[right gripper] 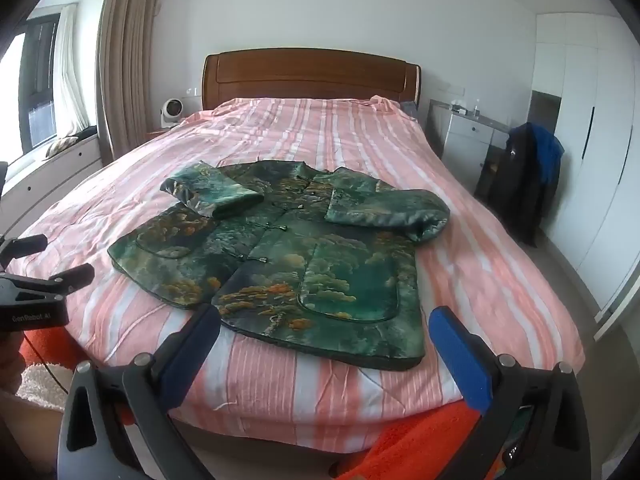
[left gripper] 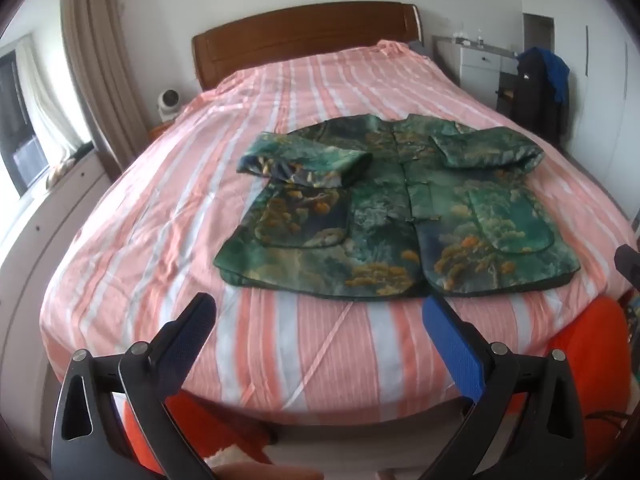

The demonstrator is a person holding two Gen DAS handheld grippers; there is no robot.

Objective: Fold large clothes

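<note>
Left hand-held gripper and right hand-held gripper both spread wide, empty, short of hem; jacket flat on bed, both sleeves folded in; next: pinch hem corners, fold toward collar

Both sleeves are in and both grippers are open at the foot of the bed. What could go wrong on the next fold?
1. The jacket looks padded and shiny; a pinch at the hem could slip or catch only the top layer.
2. The folded sleeves sit loose and puffy on the chest; lifting the hem may roll them back open.
3. The left gripper and right gripper hover over the striped bedsheet, which is wrinkled; a low grasp might take sheet with the fabric.
</note>
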